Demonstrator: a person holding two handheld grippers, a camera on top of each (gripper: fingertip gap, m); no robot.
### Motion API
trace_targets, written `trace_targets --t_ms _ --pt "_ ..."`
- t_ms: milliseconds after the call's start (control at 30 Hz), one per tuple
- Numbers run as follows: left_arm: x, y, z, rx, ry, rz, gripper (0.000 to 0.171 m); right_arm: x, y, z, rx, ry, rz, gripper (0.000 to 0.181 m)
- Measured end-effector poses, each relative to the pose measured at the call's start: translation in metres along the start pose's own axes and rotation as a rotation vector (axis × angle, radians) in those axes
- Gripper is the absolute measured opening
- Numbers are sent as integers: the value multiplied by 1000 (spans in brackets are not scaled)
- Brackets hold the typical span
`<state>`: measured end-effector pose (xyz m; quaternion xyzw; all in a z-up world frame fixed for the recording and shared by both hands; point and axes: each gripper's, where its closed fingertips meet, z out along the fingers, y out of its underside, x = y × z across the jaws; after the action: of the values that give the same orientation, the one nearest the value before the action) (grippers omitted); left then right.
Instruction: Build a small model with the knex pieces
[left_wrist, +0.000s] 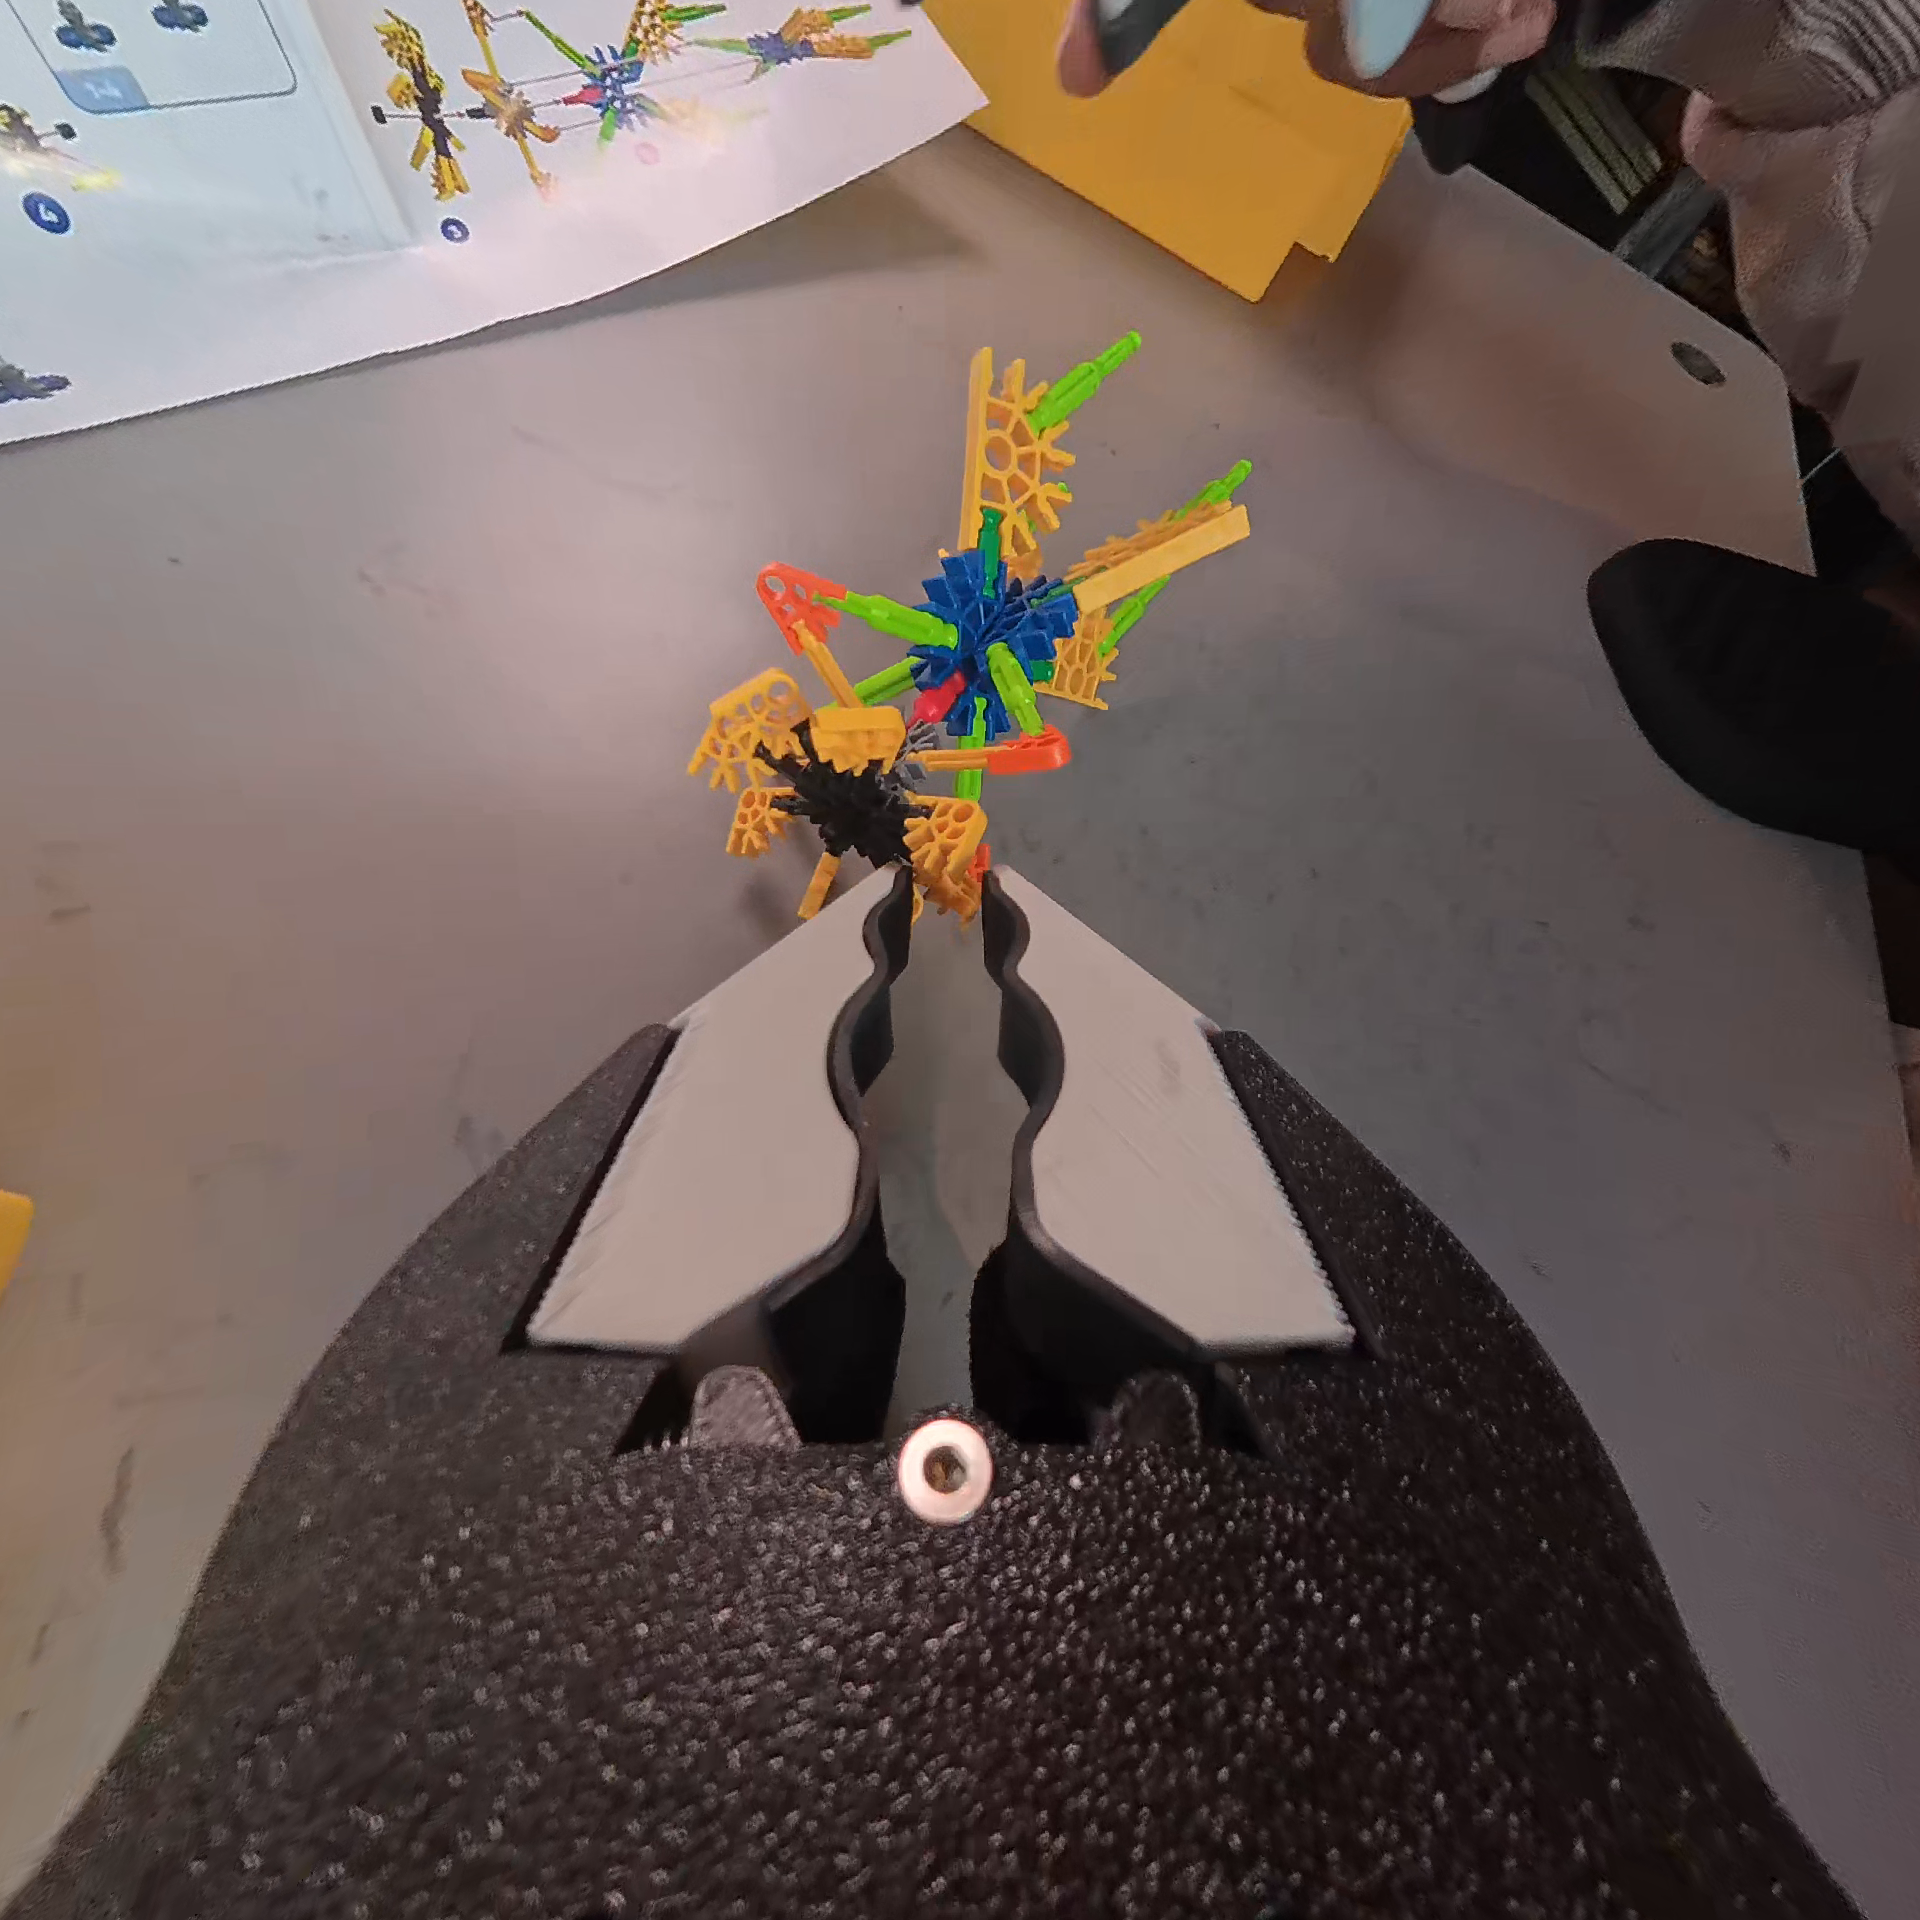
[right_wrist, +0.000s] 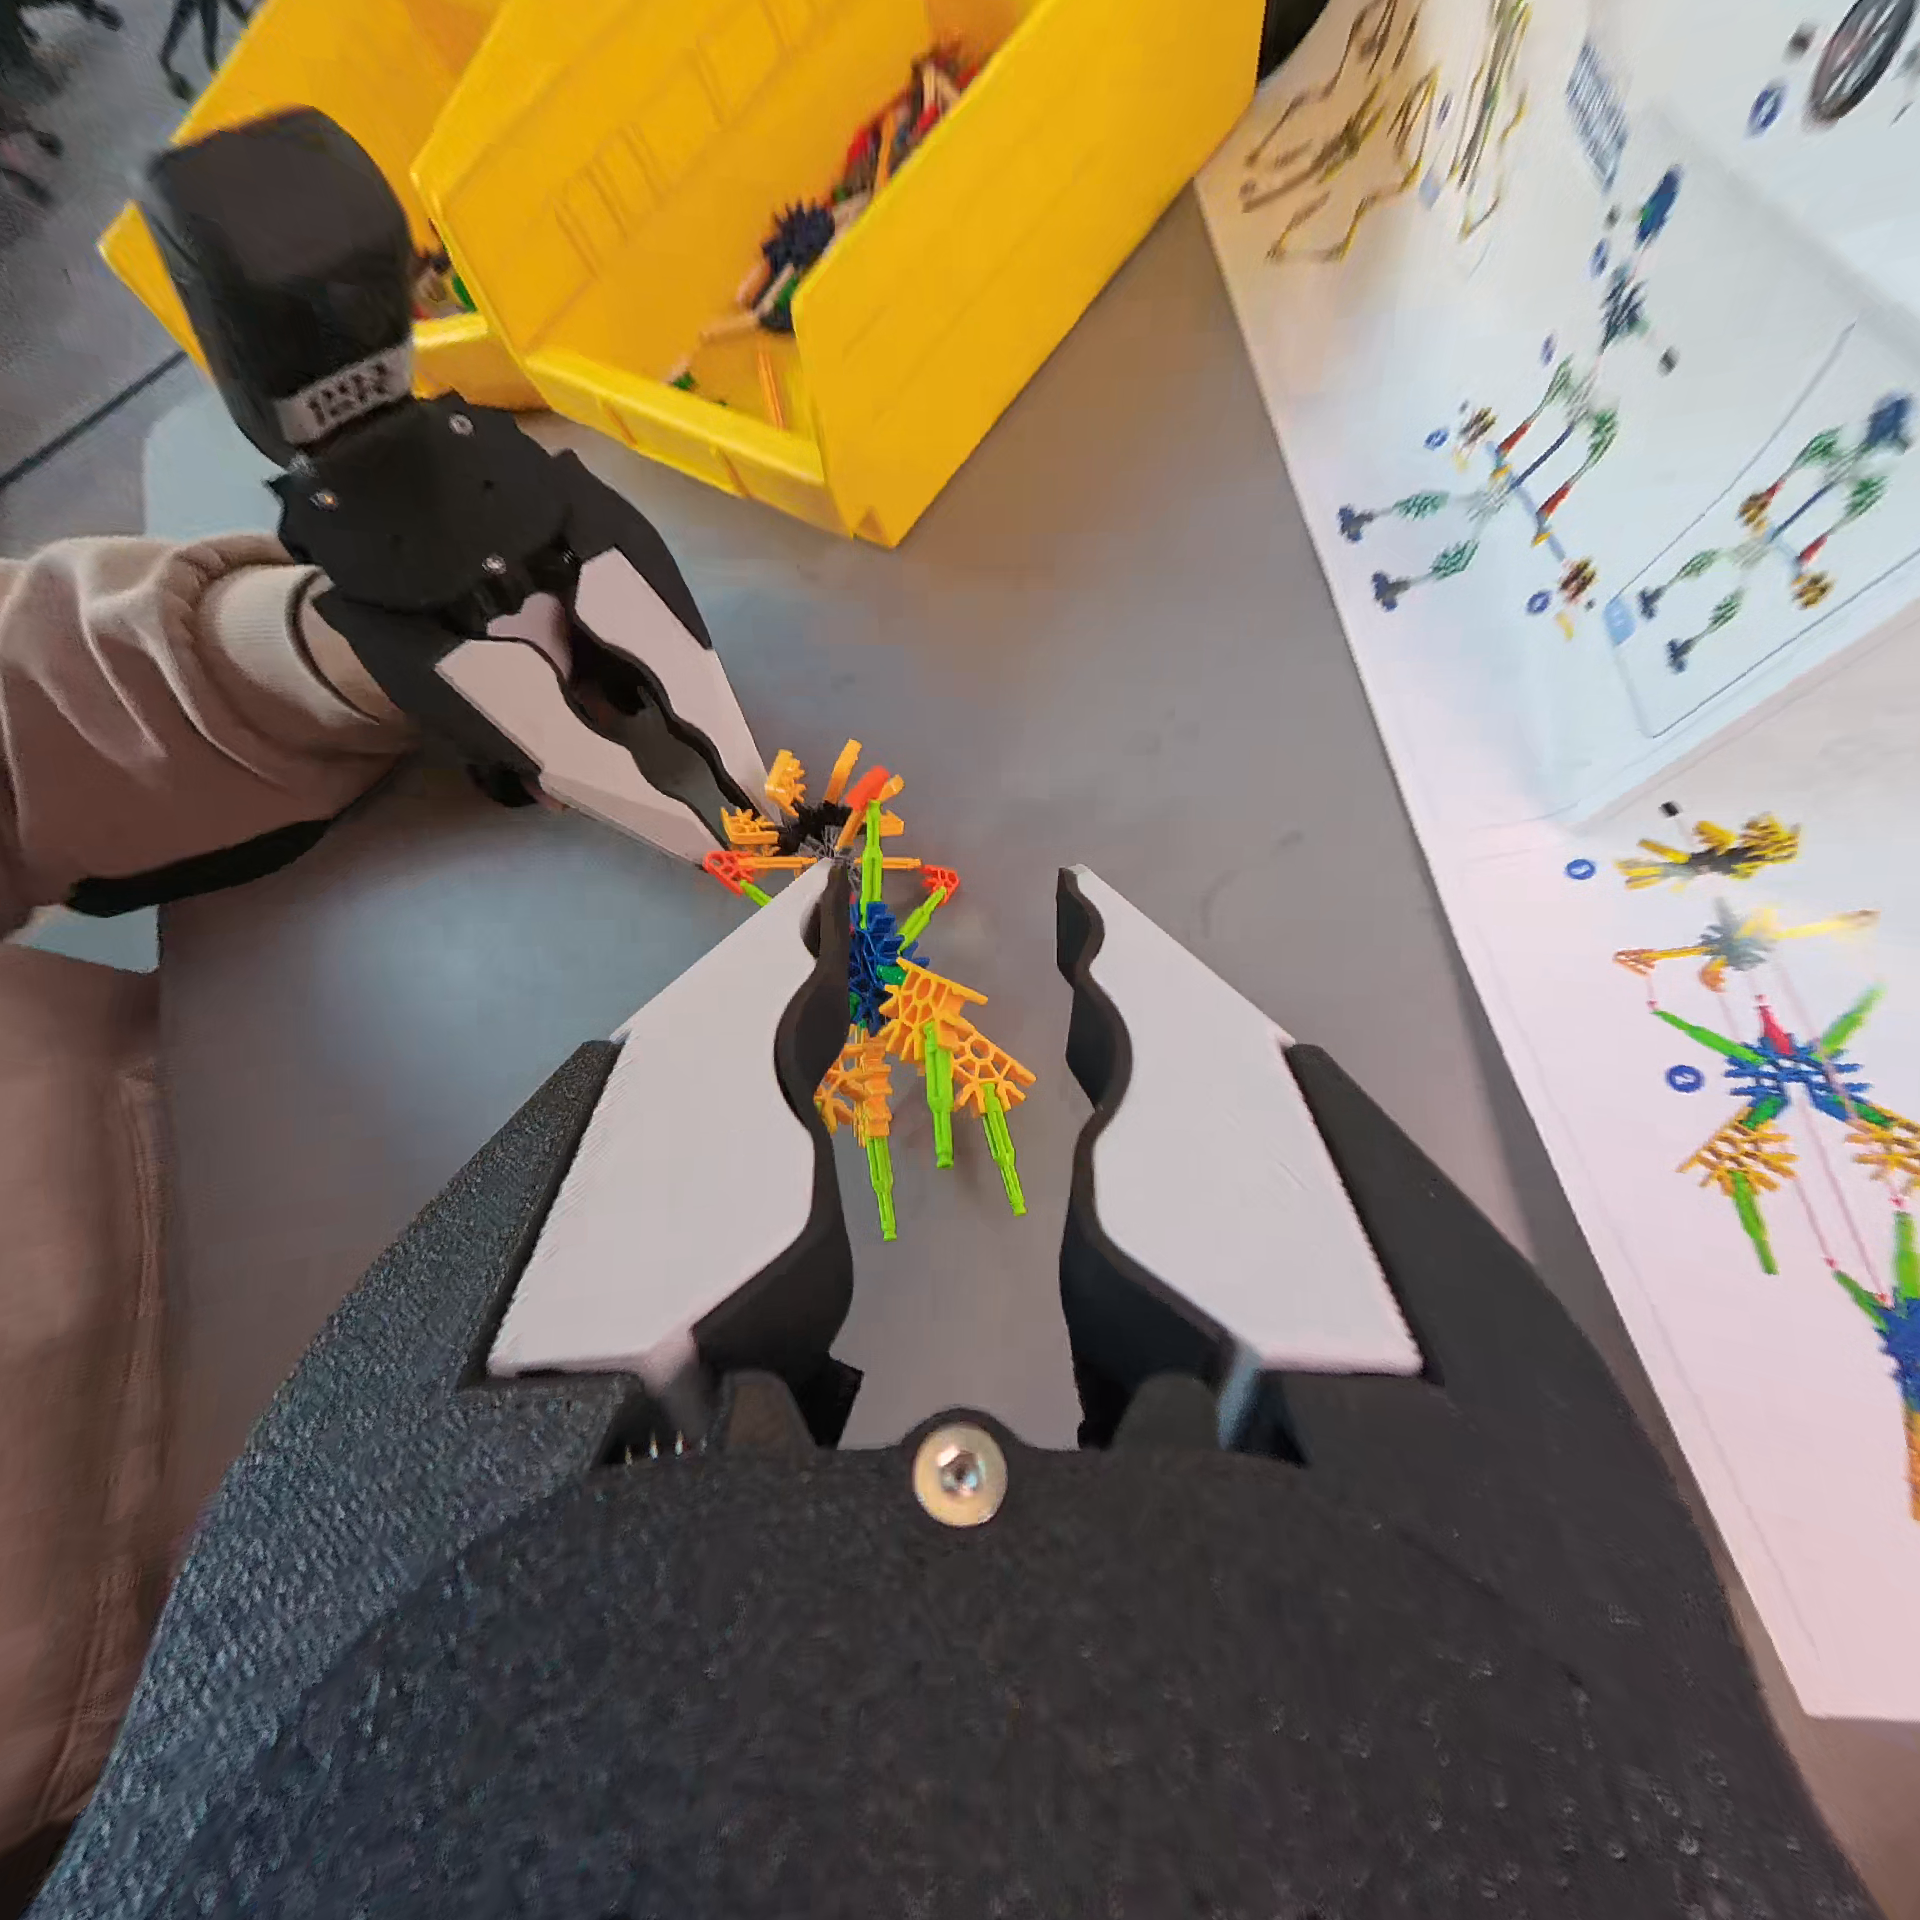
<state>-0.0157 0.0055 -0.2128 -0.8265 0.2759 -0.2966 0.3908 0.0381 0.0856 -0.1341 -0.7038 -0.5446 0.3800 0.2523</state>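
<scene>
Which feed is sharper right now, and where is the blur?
Left wrist view: the toy model and left gripper are crisp; only the instruction sheet softens toward the corner. Right wrist view: the sheet is smeared, the yellow bin is soft, and the right gripper is fairly sharp.

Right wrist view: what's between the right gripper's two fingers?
The toy model of yellow, green and blue plastic pieces lies in the open right gripper, against one finger; bare grey table beside the other. The left gripper pinches its far end.
</scene>
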Motion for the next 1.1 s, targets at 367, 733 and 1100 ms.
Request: trace_targets --t_ms 367,733,1100 --pt "-18 -17 7 101 -140 -231 6 -52 79 -2 7 474 -453 37" --pt "-17 -28 -8 179 -37 -169 20 -4 47 0 -4 286 -385 3" --pt "-27 -35 13 119 -91 -102 22 30 50 -8 -52 168 -315 4"
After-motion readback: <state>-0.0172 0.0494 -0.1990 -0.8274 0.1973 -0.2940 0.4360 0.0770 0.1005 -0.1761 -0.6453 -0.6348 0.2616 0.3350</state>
